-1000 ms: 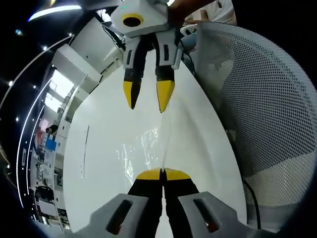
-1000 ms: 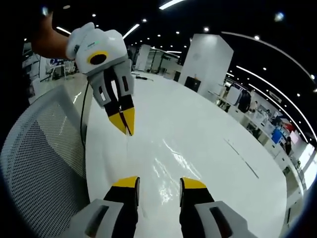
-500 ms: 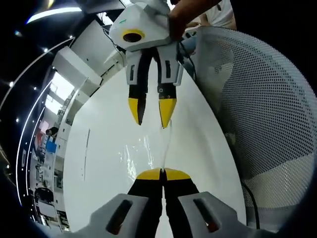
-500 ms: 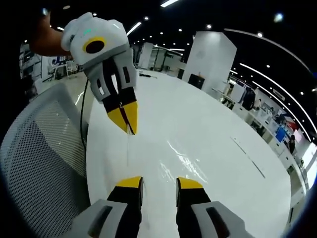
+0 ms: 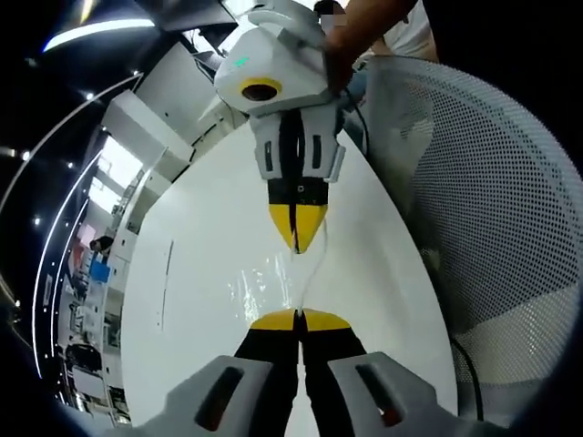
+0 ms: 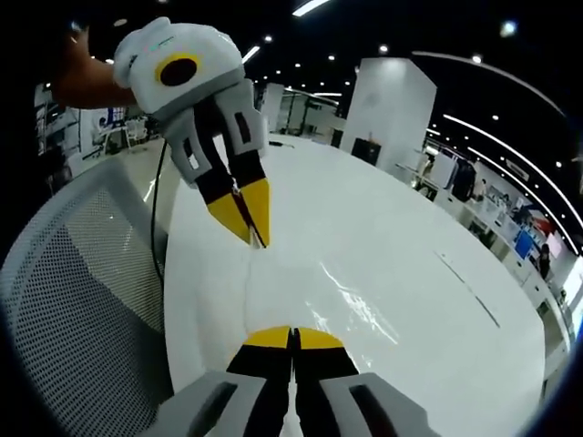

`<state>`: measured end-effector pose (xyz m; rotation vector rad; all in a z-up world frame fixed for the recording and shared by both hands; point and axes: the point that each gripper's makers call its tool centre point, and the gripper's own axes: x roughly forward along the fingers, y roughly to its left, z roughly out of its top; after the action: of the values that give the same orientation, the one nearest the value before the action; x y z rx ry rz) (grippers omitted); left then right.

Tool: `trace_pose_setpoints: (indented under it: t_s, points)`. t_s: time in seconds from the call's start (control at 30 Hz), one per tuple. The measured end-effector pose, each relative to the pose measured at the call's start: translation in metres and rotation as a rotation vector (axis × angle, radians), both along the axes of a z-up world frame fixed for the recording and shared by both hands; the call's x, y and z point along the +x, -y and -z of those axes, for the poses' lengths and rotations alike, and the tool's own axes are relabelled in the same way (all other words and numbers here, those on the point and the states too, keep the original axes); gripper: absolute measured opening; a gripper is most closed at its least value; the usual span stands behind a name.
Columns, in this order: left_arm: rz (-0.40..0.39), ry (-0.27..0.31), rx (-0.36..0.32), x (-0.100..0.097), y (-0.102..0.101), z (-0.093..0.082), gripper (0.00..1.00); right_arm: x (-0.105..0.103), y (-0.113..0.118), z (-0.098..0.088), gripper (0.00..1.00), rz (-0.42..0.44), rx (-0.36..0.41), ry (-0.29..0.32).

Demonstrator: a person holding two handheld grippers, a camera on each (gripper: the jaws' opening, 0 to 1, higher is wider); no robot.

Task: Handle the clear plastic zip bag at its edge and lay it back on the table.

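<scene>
The clear plastic zip bag (image 5: 264, 287) is held by one edge just above the white table (image 5: 196, 264), and only glints show its sheet. My left gripper (image 5: 299, 317) is shut on the near end of that edge. My right gripper (image 5: 298, 238) reaches in from the top of the left gripper view and is shut on the far end. In the right gripper view the bag (image 6: 351, 296) shines to the right of my shut right gripper (image 6: 291, 335). The left gripper (image 6: 257, 235) pinches the same edge a short way ahead.
A white mesh chair back (image 5: 483, 182) stands close along the table's edge, also at the lower left of the right gripper view as the chair back (image 6: 73, 300). A dark cable (image 6: 157, 228) hangs between chair and table. A person's hand (image 5: 364, 27) holds the right gripper.
My right gripper has gone from open to shut on the bag's edge and has come closer to the left gripper. The left gripper has stayed shut on the bag.
</scene>
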<state>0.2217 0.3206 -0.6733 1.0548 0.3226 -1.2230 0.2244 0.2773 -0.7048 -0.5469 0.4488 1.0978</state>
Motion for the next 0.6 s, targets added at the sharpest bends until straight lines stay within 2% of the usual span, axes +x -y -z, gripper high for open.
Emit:
trace_pose_setpoints:
  t_s: [0.23, 0.3, 0.4, 0.5, 0.6]
  points:
    - [-0.127, -0.013, -0.080, 0.006, -0.007, -0.009, 0.02, 0.005, -0.003, -0.005, 0.00, 0.018, 0.011, 0.023]
    - [-0.164, -0.021, -0.096, 0.004, -0.009, -0.011, 0.07, 0.006, -0.003, -0.005, 0.00, 0.024, 0.013, 0.028]
    - [-0.245, -0.026, -0.137, 0.006, -0.014, -0.016, 0.21, 0.007, -0.003, -0.005, 0.00, 0.030, 0.011, 0.032]
    - [-0.321, -0.016, -0.147, 0.008, -0.023, -0.019, 0.23, 0.010, -0.002, -0.006, 0.00, 0.048, 0.014, 0.035]
    - [-0.388, -0.054, -0.168, 0.004, -0.026, -0.018, 0.26, 0.012, -0.001, -0.006, 0.00, 0.062, 0.013, 0.042]
